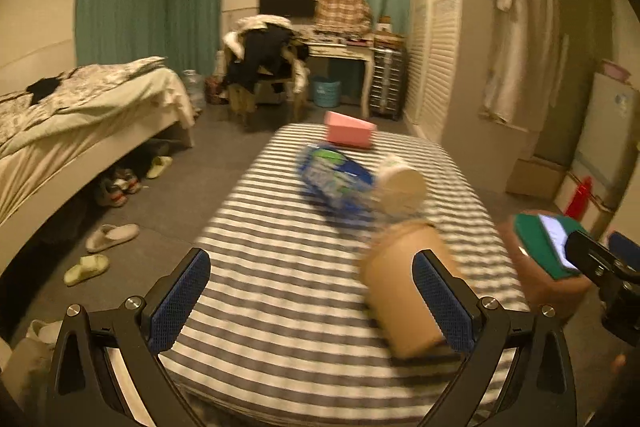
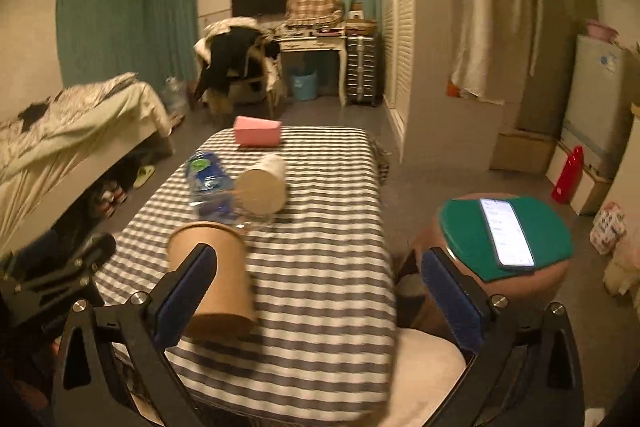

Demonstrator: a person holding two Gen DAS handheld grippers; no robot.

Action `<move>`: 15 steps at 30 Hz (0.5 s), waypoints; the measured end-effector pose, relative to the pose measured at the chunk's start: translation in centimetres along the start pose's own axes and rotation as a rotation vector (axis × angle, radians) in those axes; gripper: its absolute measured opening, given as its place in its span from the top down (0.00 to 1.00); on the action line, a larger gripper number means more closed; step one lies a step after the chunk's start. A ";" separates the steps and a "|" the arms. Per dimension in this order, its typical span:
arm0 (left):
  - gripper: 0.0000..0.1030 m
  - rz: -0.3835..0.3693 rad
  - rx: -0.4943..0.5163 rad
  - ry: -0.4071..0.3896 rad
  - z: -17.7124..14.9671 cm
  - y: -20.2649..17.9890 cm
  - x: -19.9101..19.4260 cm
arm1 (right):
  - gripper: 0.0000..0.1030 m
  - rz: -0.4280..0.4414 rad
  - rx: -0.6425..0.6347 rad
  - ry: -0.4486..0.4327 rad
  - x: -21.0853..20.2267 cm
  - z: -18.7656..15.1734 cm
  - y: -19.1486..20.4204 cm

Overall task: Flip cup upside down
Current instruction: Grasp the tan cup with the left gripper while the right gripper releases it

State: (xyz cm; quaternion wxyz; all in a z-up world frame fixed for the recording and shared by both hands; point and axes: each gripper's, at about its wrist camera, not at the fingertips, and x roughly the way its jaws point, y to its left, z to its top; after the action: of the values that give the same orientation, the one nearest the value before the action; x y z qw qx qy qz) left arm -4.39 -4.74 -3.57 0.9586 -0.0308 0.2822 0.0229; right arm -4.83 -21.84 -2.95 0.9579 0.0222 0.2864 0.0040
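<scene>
A brown paper cup (image 1: 404, 287) stands on the striped table (image 1: 280, 287), wider end down as far as the blur shows. It stands just beyond my left gripper's right finger. My left gripper (image 1: 312, 291) is open and empty. In the right wrist view the same cup (image 2: 218, 275) stands behind the left finger of my right gripper (image 2: 320, 287), which is open and empty, with nothing between its fingers. A second paper cup (image 1: 400, 183) lies on its side farther back; the right wrist view (image 2: 264, 183) shows it too.
A plastic water bottle (image 2: 208, 183) lies on its side beside the far cup. A pink box (image 2: 257, 136) sits at the table's far end. A brown stool with a green cushion (image 2: 508, 231) and a lit phone (image 2: 506, 231) stands right of the table. A bed (image 1: 60, 131) is at the left.
</scene>
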 end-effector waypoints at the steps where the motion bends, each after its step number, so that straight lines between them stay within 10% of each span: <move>1: 0.00 -0.002 0.019 0.003 -0.2 -1.3 0.0 | 0.00 0.002 0.021 0.002 -0.1 -0.4 -1.2; 15: 0.00 0.004 -0.007 0.079 -3.4 -8.4 3.5 | 0.00 -0.028 0.194 0.040 1.0 -4.7 -10.5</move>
State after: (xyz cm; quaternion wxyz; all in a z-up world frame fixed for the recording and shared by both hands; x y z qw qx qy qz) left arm -2.83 -13.26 -7.95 0.9465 -0.0345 0.3199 0.0243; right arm -6.60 -32.08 -7.92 0.9453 0.1107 0.3045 -0.0366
